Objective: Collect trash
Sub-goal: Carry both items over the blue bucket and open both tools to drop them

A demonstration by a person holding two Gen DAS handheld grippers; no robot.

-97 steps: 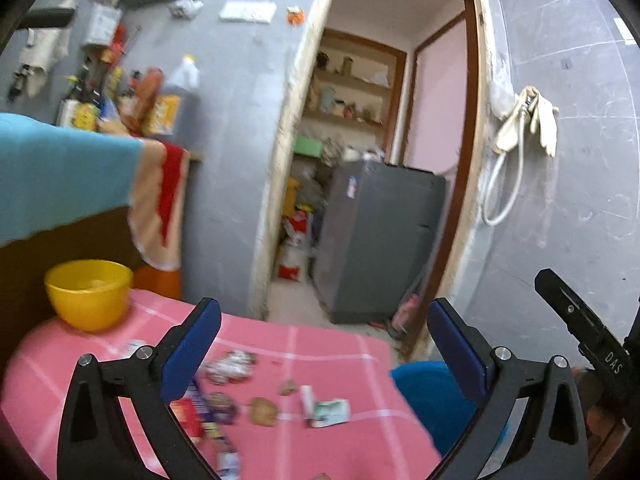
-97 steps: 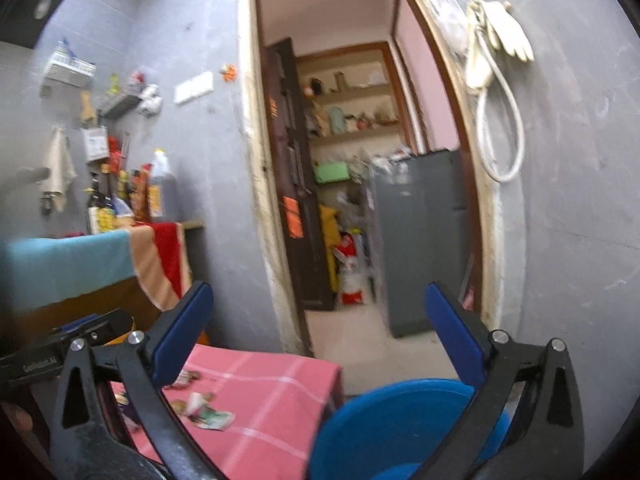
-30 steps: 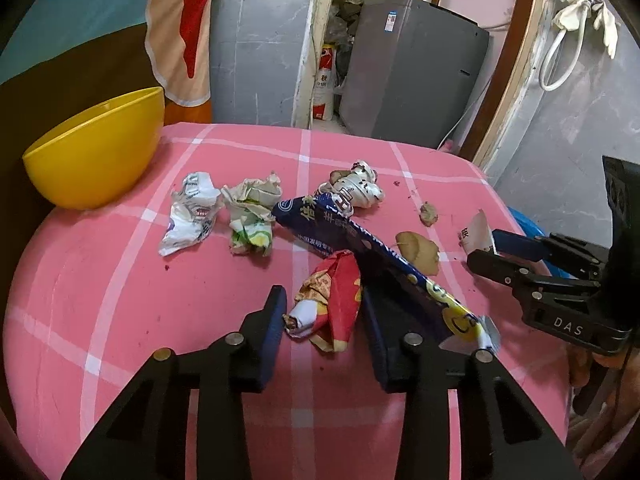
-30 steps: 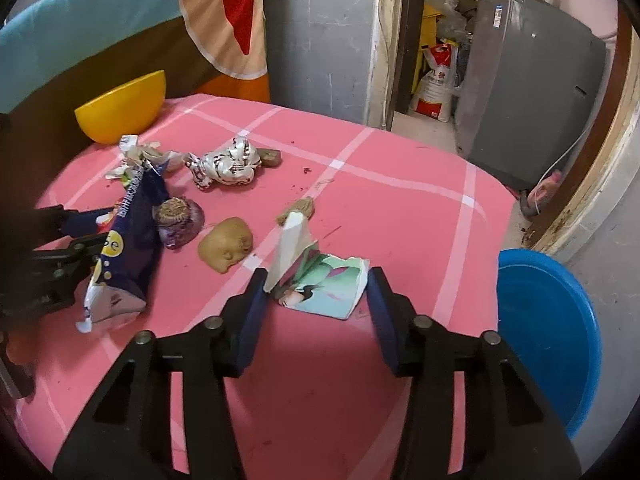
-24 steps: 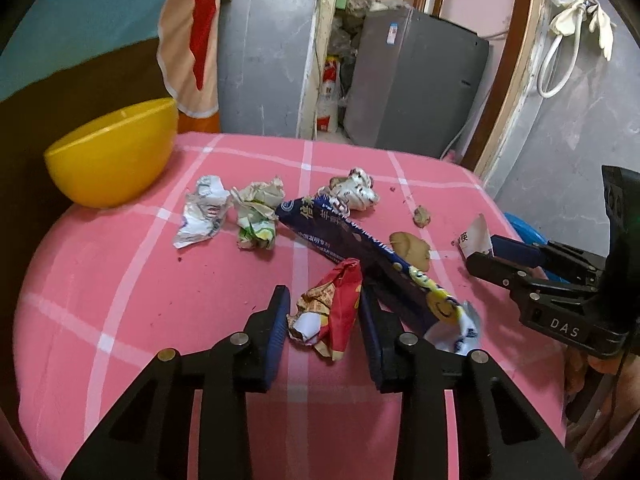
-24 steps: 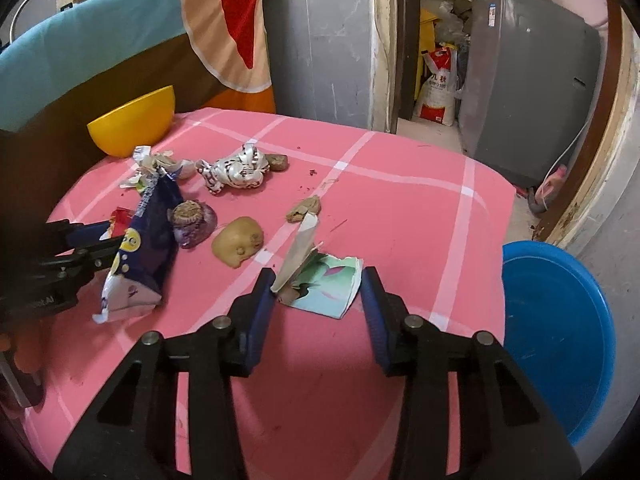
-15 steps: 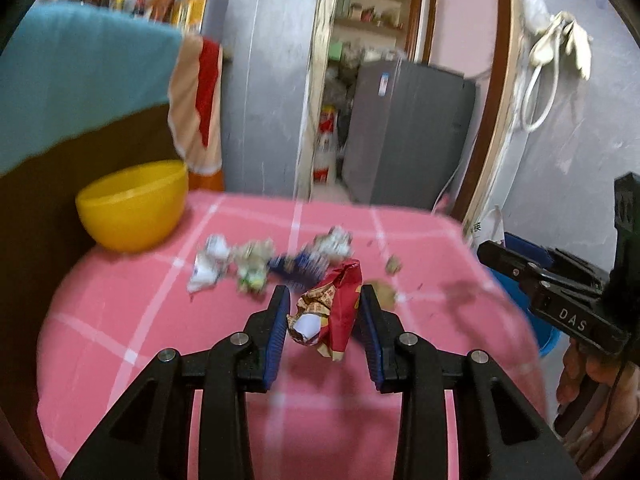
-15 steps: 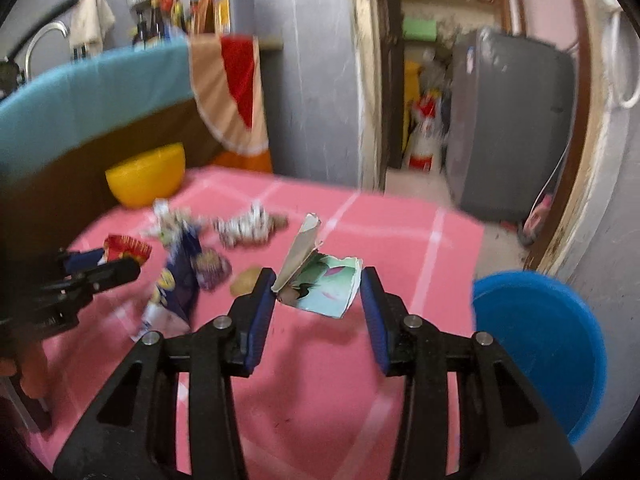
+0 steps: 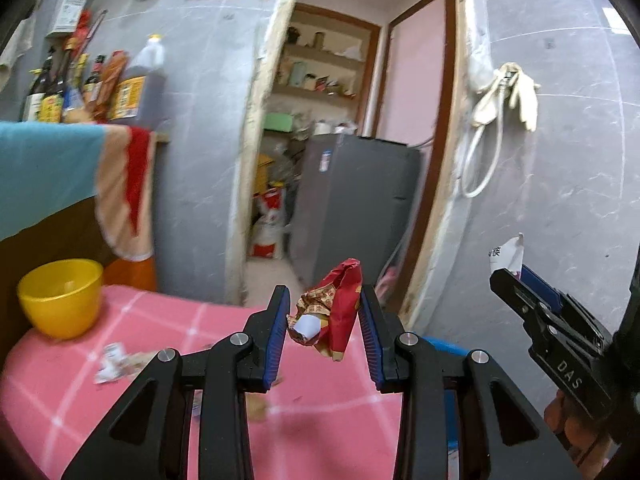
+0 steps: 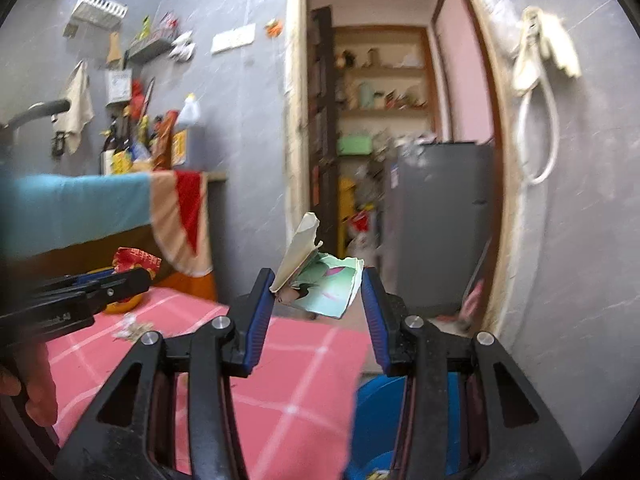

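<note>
Open air lies ahead of both grippers above the pink table (image 9: 328, 432). At its far left corner a yellow bowl (image 9: 60, 298) stands; wrapper scraps (image 9: 112, 362) litter the middle. Beyond its right edge the blue basin (image 10: 376, 420) sits open-topped.

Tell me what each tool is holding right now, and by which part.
Left tool: the crumpled red wrapper, pinched across its crumpled middle. Right tool: the torn green paper packet, clamped by its side edges.

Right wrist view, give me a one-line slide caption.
Right tool holds a torn pale-green paper wrapper above the pink checked tablecloth, beside a blue plastic tub.
</note>
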